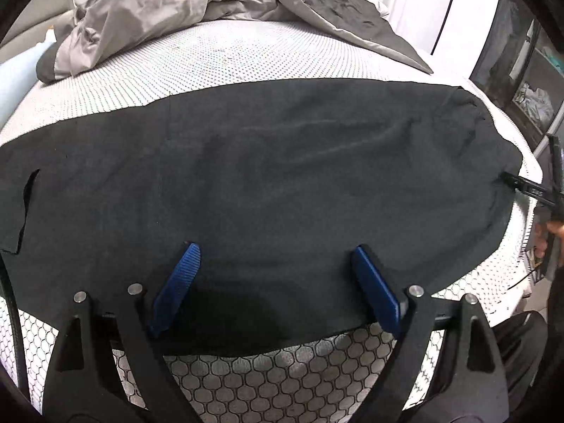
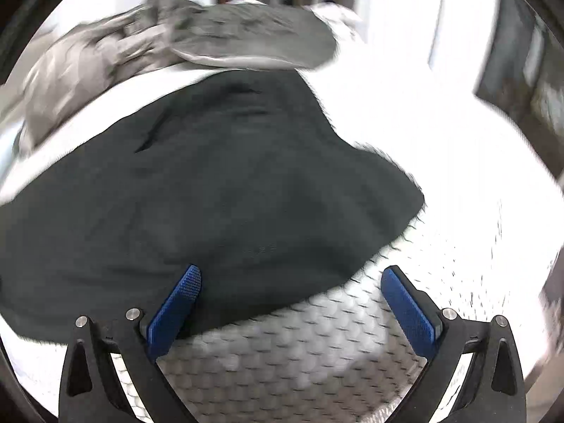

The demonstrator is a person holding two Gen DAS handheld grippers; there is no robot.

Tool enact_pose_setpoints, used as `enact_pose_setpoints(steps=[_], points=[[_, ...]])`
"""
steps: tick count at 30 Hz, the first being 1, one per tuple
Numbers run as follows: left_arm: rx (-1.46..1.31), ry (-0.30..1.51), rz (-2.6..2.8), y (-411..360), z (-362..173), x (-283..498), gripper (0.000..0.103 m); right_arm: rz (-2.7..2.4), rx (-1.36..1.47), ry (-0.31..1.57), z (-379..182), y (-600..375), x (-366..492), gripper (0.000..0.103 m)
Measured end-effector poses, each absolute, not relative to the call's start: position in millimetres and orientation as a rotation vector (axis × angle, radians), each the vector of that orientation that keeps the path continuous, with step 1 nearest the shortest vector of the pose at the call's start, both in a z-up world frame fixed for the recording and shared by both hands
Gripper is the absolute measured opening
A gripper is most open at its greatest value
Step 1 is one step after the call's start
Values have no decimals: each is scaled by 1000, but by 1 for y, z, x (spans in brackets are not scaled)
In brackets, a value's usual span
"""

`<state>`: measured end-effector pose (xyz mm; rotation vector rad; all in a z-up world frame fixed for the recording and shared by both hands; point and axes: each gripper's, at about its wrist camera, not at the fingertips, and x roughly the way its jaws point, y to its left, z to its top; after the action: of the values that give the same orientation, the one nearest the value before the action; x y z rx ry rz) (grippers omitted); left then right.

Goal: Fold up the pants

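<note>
The dark pants (image 1: 268,183) lie flat across the middle of the mattress (image 1: 246,53), folded lengthwise by the look of it. Lower left, the left gripper (image 1: 275,257) is spread over the near edge; the right gripper (image 2: 292,278) is spread too — view blurred. Pinch both layers before lifting — 2 firm grips.

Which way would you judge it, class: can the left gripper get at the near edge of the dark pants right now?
Probably yes: the left gripper is open over the pants, whose near edge lies flat on the mattress, uncovered.
</note>
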<state>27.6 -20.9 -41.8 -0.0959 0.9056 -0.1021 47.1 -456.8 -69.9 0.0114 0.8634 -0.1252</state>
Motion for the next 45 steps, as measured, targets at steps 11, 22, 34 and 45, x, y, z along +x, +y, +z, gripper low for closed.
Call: enact_pose_setpoints(steps=[11,22,34,45], points=[[-556,711,135,115,-10,-60,87,20,216,786,-43,-461,8,103],[-1001,593,328,271,-45,-106,60,140,404,795,-58,-462,-11,103],[-874,538,398,299,-41,-78,3,140,490,802,-55,-470,27,102],[-902,596,435,307,-54,-69,3,56,680,740,-64,-498,67,80]])
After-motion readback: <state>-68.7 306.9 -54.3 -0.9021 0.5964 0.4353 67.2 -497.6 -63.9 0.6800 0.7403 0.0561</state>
